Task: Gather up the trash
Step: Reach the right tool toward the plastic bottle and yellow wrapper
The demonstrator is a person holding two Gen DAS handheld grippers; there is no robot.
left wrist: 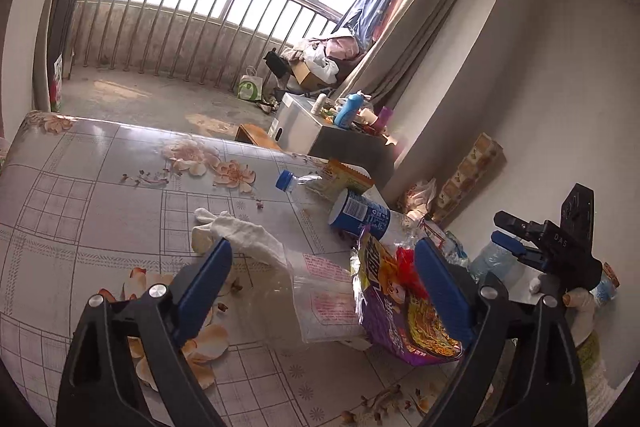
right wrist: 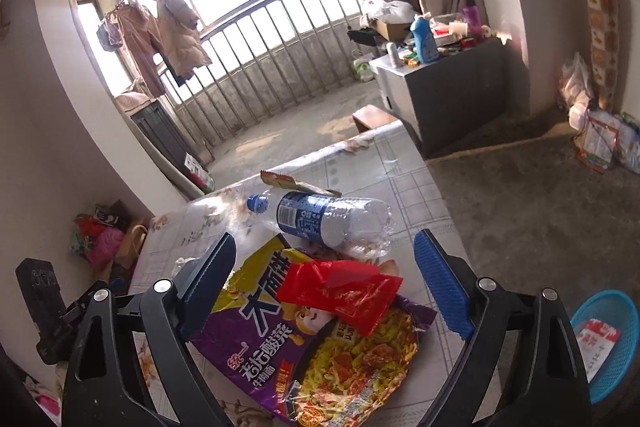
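You are holding your right gripper (right wrist: 324, 283) spread wide over a crinkled purple-and-yellow noodle packet (right wrist: 320, 343) lying flat on the floral table (right wrist: 404, 171), a red wrapper (right wrist: 344, 291) lying on it; your left gripper (left wrist: 324, 283) is gaping too, pinching nothing.

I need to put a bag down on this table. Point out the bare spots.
Bare: the floral tablecloth left of the white cloth, toward the far edge. Crowded: the right side, with plastic bottle, noodle packet, red wrapper and clear bag.
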